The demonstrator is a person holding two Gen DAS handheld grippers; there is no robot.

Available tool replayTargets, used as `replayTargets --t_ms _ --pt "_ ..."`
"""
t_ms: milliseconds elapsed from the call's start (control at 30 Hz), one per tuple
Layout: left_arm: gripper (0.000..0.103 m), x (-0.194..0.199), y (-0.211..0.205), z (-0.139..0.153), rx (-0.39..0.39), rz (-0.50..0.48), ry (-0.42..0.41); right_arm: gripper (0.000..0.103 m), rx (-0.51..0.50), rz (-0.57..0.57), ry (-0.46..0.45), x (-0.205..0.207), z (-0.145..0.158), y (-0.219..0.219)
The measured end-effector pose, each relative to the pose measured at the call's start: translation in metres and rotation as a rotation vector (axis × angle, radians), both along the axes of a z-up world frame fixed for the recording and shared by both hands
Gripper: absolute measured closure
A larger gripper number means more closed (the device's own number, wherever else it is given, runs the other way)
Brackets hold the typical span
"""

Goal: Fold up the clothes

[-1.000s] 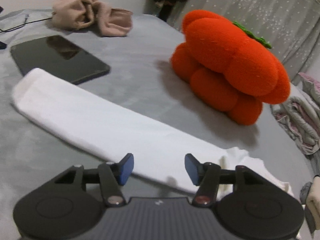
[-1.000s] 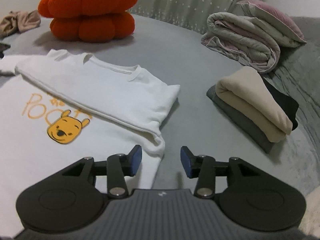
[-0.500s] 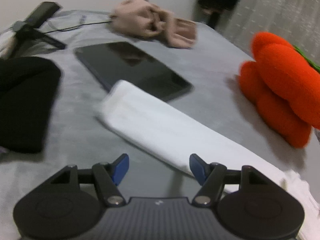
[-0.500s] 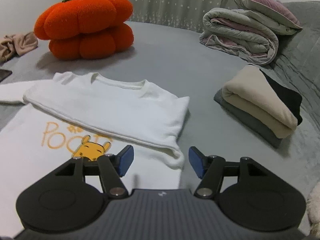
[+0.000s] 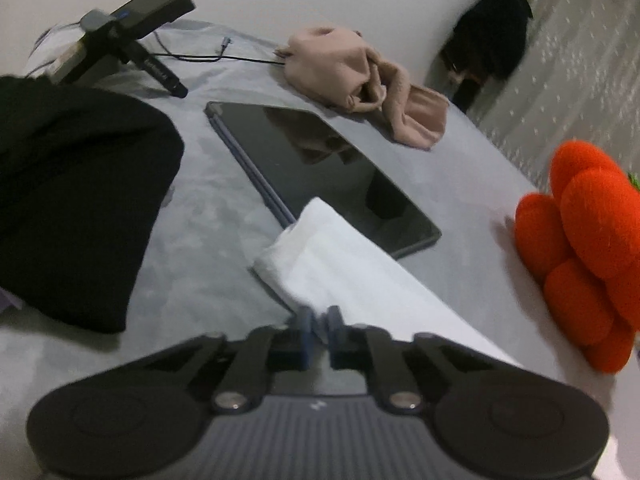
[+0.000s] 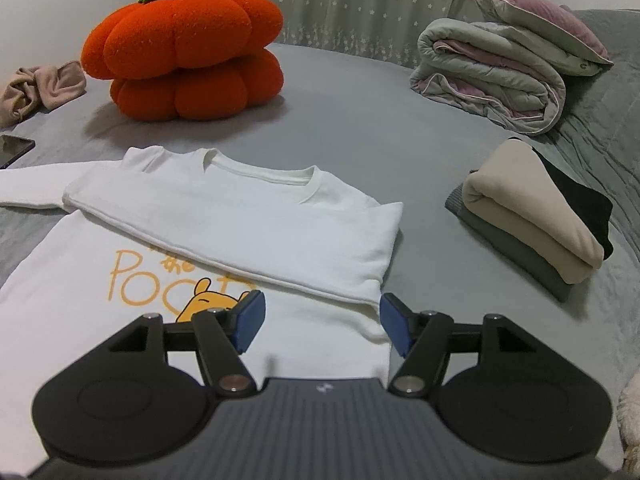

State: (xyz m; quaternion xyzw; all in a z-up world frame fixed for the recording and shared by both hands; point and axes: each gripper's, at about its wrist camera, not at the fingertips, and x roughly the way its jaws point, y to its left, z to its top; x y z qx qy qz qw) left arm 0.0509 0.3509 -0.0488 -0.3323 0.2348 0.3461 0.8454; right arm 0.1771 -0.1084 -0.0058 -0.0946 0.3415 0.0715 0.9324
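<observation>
- White and fleecy, the sweatshirt (image 6: 224, 232) lies flat on the grey bedspread (image 6: 360, 128), front up, an orange print showing, with one sleeve folded across its chest.
- Its other sleeve (image 5: 360, 280) stretches out to the side; the cuff end lies over a corner of the dark tablet (image 5: 320, 168).
- The left gripper (image 5: 318, 330) has just closed; its blue pads are pressed together on the near edge of that sleeve, though the blur makes it hard to tell how much cloth they hold.
- The right gripper (image 6: 320, 322) has its fingers spread, hovering above the sweatshirt's lower right part with nothing between them.
- An orange pumpkin cushion (image 6: 184, 52) sits beyond the collar.
- A stack of folded clothes (image 6: 532, 216) lies to the right of the sweatshirt, apart from it, and a rolled duvet (image 6: 492, 72) behind that.
- A beige garment (image 5: 360, 80) lies crumpled beyond the tablet; a black garment (image 5: 76, 200) lies at the left.
</observation>
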Motion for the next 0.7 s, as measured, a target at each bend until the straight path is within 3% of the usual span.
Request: replayTargets --t_ms 333,700 --pt "0.102 0.002 -0.036 0.046 0.15 -0.046 -0.219 0.037 -0.009 -0.009 0.001 0.004 -0.003 0.001" --pt "0.102 0.017 -0.098 0.08 0.142 -0.159 -0.403 0.037 0.048 -0.029 0.001 0.008 -0.001 -0.002"
